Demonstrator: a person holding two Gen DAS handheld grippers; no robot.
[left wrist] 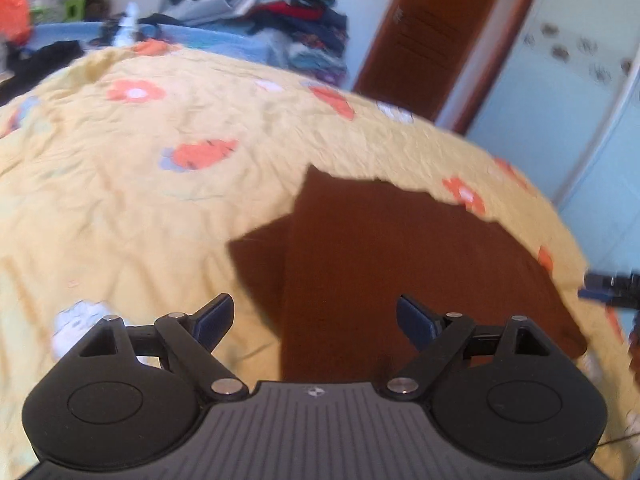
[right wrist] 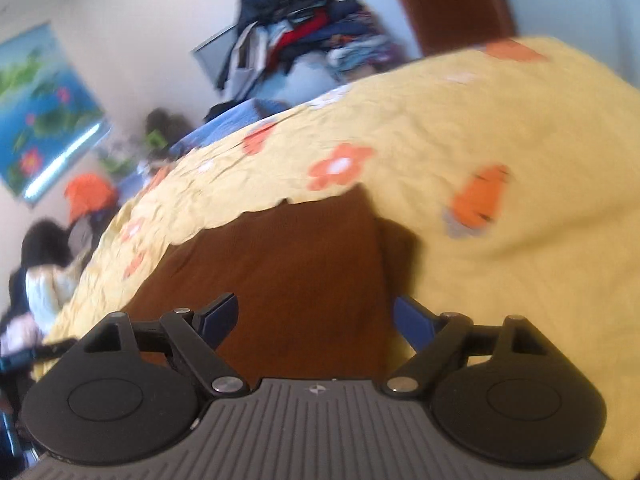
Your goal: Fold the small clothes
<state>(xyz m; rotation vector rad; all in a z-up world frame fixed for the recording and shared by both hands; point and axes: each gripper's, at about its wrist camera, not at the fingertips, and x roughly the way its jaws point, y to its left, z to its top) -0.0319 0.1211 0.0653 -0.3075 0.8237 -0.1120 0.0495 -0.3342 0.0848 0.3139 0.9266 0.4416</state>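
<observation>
Two claws, both spread wide w/ nothing in them. The left claw and the right claw each hover low over the brown garment, which lies flat on the bed w/ its yellow flowered cover, toward the near edge imo, closer to the side by the door.

Step-wise: looks like we're mid-fold. In the left wrist view there's already a layer doubled over, a second darker flap poking out at the garment's left side, so I'd guess one fold is done and the claws are released between grabs. Can't tell what kind of garment it is tbh, just a brown slab of cloth.

Next move prob needs each claw to drop onto an edge or corner, pinch only the layers it wants, then carry it across w/o dragging the whole thing. The cover is wrinkly, so snagging it along w/ the cloth is a risk.

View diffs: the left cam catches the door, the pale blue wardrobe-ish panel, and a bit of the other claw at the right border. The right cam instead shows a wall picture, an orange thing beyond the far edge of the bed, and some clutter. Both see the clothes pile. Both pretty blurry btw.
</observation>
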